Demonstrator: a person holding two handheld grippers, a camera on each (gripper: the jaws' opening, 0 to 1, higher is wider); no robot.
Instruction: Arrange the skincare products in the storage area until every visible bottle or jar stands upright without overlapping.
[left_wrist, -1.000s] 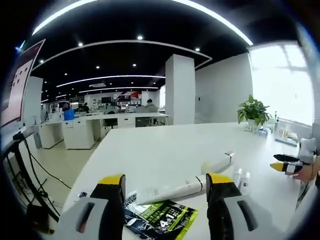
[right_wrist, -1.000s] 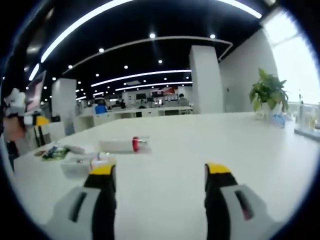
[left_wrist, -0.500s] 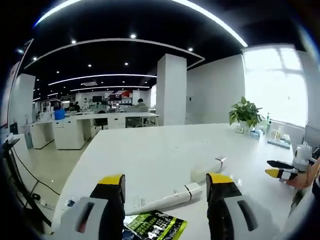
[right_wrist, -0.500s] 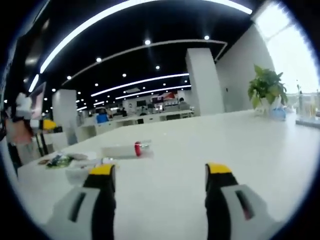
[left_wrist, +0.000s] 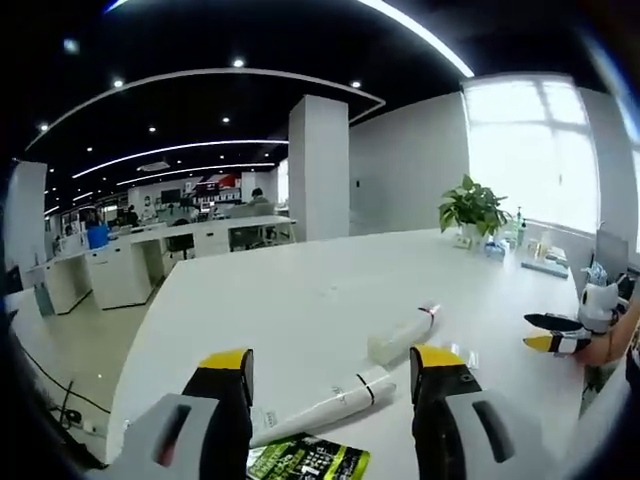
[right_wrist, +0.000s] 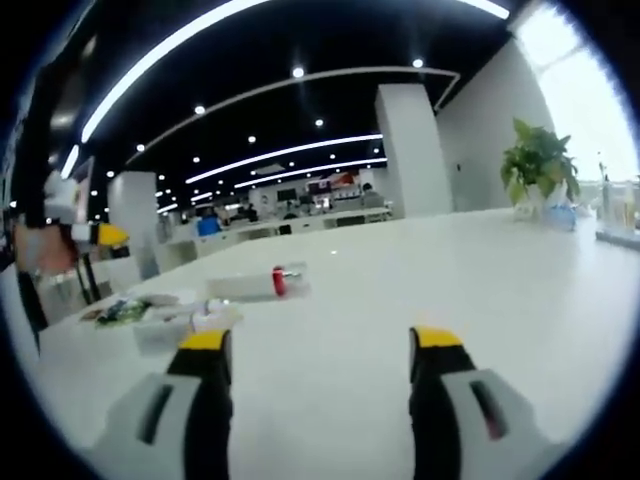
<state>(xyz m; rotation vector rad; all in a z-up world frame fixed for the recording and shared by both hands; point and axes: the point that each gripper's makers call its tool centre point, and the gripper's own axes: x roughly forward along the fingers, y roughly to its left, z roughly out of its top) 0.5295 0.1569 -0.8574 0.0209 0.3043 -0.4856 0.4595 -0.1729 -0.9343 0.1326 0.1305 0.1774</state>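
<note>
My left gripper (left_wrist: 330, 362) is open above the near edge of the white table (left_wrist: 300, 300), nothing between its jaws. Just beyond it lies a long white tube with a black band (left_wrist: 325, 404), on its side. A shorter white tube with a red cap (left_wrist: 402, 334) lies past it, also flat. A green and black packet (left_wrist: 306, 460) lies under the jaws. My right gripper (right_wrist: 318, 340) is open and empty over bare table. From there the red-capped tube (right_wrist: 250, 286) lies to the left, with a small clear container (right_wrist: 170, 326) nearer and the packet (right_wrist: 120, 312) beyond.
A potted plant (left_wrist: 472, 208) and small items stand at the table's far right by the window. A hand holds the right gripper (left_wrist: 556, 334) at the table's right edge. The left gripper (right_wrist: 92, 238) hangs at the far left. Desks and a pillar (left_wrist: 318, 165) stand behind.
The left view has swung, so the tubes and plant sit further left in it. The right view has shifted only slightly. The tubes and packet lie where they were.
</note>
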